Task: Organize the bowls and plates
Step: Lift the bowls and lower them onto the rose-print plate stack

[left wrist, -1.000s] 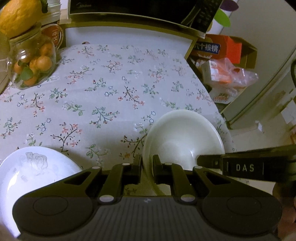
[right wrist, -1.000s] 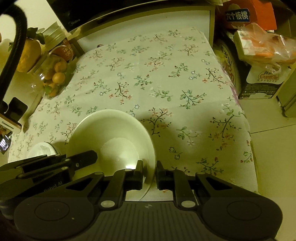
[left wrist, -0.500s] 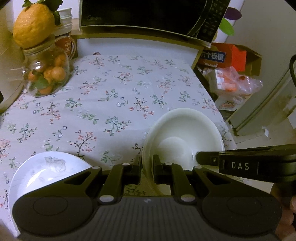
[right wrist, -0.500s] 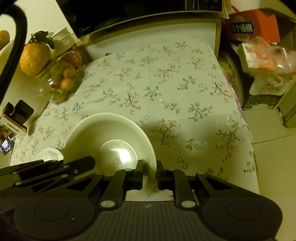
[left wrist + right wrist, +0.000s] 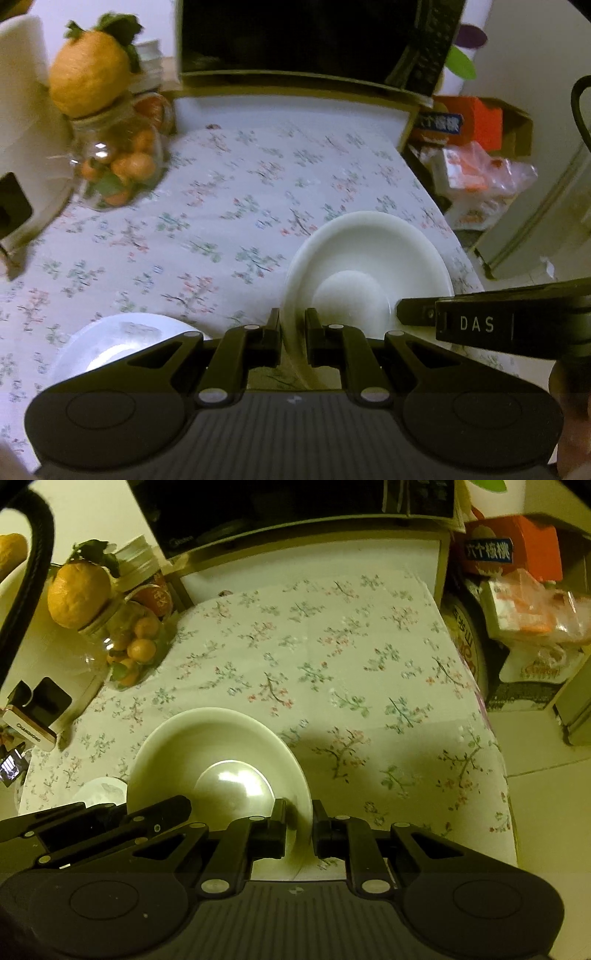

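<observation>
A cream plate [image 5: 369,258] is held off the floral tablecloth [image 5: 240,192] by both grippers. My left gripper [image 5: 293,332] is shut on its left rim. My right gripper [image 5: 299,827] is shut on its right rim; the plate also shows in the right wrist view [image 5: 218,753]. The right gripper's arm [image 5: 498,325] crosses the lower right of the left wrist view. A white plate with a grey flower print [image 5: 114,343] lies on the cloth at the lower left, and shows small in the right wrist view [image 5: 101,790].
A glass jar of small oranges topped by a big citrus [image 5: 110,166] stands at the back left. A microwave [image 5: 306,37] sits behind the table. Boxes and bags [image 5: 524,602] crowd the floor to the right. A phone on a stand [image 5: 37,716] is at the left.
Both grippers have risen with the cream plate; the table looks farther below and more of the microwave and jar is in view. The grip has not changed.
</observation>
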{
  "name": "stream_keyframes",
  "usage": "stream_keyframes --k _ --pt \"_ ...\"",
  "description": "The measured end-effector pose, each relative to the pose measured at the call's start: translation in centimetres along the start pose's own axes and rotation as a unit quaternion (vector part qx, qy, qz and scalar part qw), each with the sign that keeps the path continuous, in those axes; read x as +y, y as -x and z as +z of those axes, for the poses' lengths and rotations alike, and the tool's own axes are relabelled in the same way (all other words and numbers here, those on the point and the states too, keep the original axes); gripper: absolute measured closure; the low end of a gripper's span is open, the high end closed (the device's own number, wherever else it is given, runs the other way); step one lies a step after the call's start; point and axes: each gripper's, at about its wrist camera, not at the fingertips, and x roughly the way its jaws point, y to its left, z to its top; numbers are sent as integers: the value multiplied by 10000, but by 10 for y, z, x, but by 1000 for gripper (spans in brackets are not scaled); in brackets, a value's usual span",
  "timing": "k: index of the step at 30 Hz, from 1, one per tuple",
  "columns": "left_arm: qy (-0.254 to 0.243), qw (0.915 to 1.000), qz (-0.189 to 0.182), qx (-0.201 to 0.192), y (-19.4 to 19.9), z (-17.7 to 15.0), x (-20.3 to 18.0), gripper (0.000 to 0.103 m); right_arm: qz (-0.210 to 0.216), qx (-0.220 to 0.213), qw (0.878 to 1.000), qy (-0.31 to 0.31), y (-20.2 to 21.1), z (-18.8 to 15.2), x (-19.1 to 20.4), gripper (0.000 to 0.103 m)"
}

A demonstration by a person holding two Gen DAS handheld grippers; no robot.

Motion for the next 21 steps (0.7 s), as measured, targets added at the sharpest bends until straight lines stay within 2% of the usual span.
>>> stream_keyframes --k 8,12,16,21 --pt "294 9988 243 -303 26 4 31 92 242 -225 9991 256 6 10 37 89" --pt "436 9980 338 -319 40 -3 54 92 466 -192 9979 411 5 13 56 89" --pt "643 9964 543 -120 46 -17 75 92 758 125 9945 716 -5 7 82 89" --pt "984 9929 614 266 45 -38 99 92 848 606 9881 1127 -23 -11 112 89"
